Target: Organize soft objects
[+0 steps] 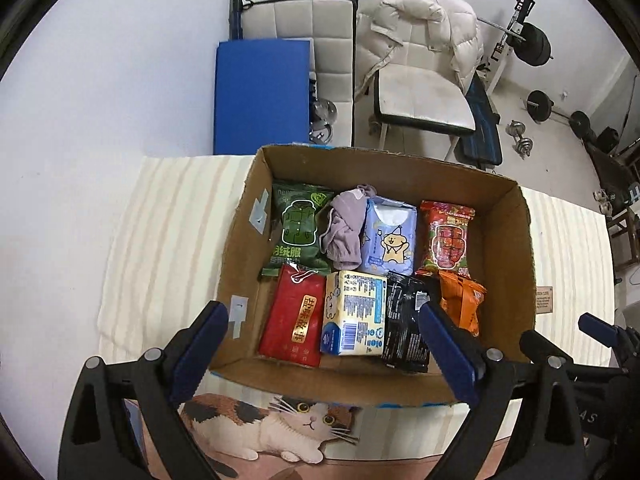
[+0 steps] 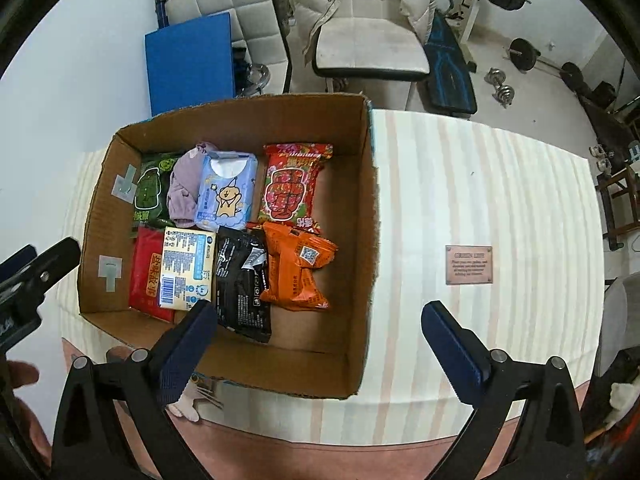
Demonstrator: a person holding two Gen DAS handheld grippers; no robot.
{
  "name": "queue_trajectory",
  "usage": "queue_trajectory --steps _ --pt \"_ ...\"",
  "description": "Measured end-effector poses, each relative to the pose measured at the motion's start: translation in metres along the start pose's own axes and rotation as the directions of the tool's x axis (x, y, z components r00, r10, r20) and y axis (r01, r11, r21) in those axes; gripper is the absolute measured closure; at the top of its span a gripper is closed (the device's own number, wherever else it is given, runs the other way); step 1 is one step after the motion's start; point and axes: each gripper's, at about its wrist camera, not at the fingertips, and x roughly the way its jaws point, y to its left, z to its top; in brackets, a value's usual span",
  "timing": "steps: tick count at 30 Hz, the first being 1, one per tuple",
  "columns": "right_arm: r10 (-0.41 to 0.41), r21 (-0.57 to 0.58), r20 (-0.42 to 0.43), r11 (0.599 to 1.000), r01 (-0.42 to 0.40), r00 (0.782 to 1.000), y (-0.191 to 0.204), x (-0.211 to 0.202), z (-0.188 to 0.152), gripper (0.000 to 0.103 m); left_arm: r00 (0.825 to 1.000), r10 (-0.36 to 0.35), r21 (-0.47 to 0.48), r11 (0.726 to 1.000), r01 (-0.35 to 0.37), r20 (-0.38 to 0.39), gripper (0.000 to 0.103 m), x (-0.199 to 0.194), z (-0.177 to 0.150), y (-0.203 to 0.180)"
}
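The left gripper (image 1: 324, 314) is hovering over the near edge of the cardboard box (image 1: 516, 240), jaws spread wide and gripping nothing; its right finger is hiding part of the black packet (image 1: 402, 320). The right gripper (image 2: 320, 314) is hanging over the box's near right corner, jaws likewise wide and bare. The box is sitting on the striped tabletop (image 2: 480, 184), packed with soft packs: a red pouch (image 1: 292, 320) half covered by a tissue pack (image 1: 354, 312), an orange bag (image 2: 300, 268), and a lilac cloth (image 1: 346, 228) farther back. A white jacket (image 1: 424, 20) is draping a chair beyond.
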Motion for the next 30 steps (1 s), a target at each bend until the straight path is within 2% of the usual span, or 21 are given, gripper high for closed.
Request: queue_trajectory --steps 7,17,23,30 --pt "0.017 0.008 0.041 1.000 -0.017 0.999 -0.007 -0.029 -0.014 0.000 0.998 -0.018 -0.015 1.000 0.019 0.063 0.005 -0.042 -0.015 -0.006" --pt "0.048 -0.004 0.176 0.999 -0.048 0.983 -0.023 -0.117 -0.068 0.000 0.985 -0.048 0.000 0.999 0.049 0.168 0.005 -0.122 -0.056 -0.022" --pt "0.065 -0.008 0.231 0.998 -0.065 0.971 -0.031 -0.165 -0.098 0.000 0.980 -0.059 0.007 0.998 0.059 0.188 0.005 -0.156 -0.080 -0.027" --pt "0.053 -0.027 0.297 0.999 -0.047 0.953 -0.036 -0.220 -0.133 0.000 0.979 -0.065 0.027 0.998 0.061 0.195 0.005 -0.189 -0.114 -0.036"
